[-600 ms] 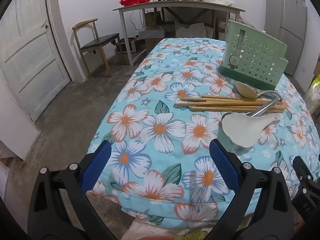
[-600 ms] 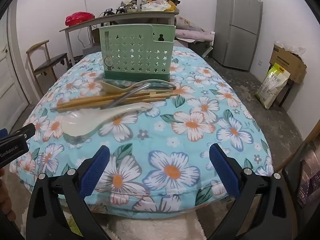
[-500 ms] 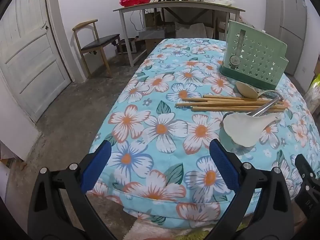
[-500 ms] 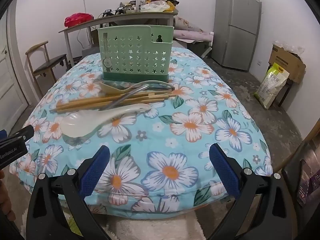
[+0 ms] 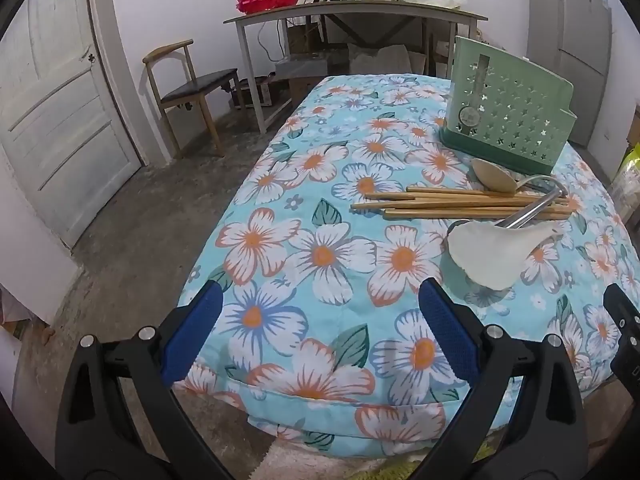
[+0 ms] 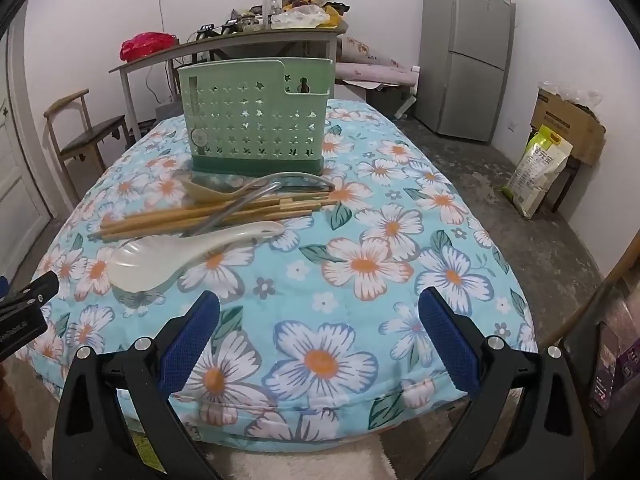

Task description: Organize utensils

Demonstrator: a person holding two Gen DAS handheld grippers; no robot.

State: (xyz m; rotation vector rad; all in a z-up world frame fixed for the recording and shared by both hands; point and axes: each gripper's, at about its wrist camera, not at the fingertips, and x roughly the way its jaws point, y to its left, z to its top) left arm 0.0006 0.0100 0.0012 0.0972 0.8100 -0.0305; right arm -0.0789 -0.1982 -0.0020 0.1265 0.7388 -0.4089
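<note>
A green perforated utensil holder [image 6: 256,128] [image 5: 506,114] stands upright on the floral-covered table [image 6: 360,264] [image 5: 312,256]. In front of it lie several wooden chopsticks [image 6: 200,216] [image 5: 460,202], a beige spoon [image 6: 204,192] [image 5: 494,176], a metal utensil with a looped handle [image 6: 280,184] [image 5: 532,208] and a white ceramic spoon [image 6: 188,252] [image 5: 492,248]. My left gripper [image 5: 320,320] hovers open over the table's near left corner. My right gripper [image 6: 320,320] hovers open over the near edge, short of the pile. Nothing is between either pair of fingers.
A wooden chair [image 5: 188,88] and a white door [image 5: 52,112] stand to the left. A cluttered grey desk [image 5: 352,12] is behind the table. A grey fridge [image 6: 468,52], a cardboard box [image 6: 568,124] and a rice bag [image 6: 536,168] are at the right.
Both views have shifted slightly closer to the table; the holder and utensils sit a little nearer in the right wrist view. Both grippers stay open and empty.
</note>
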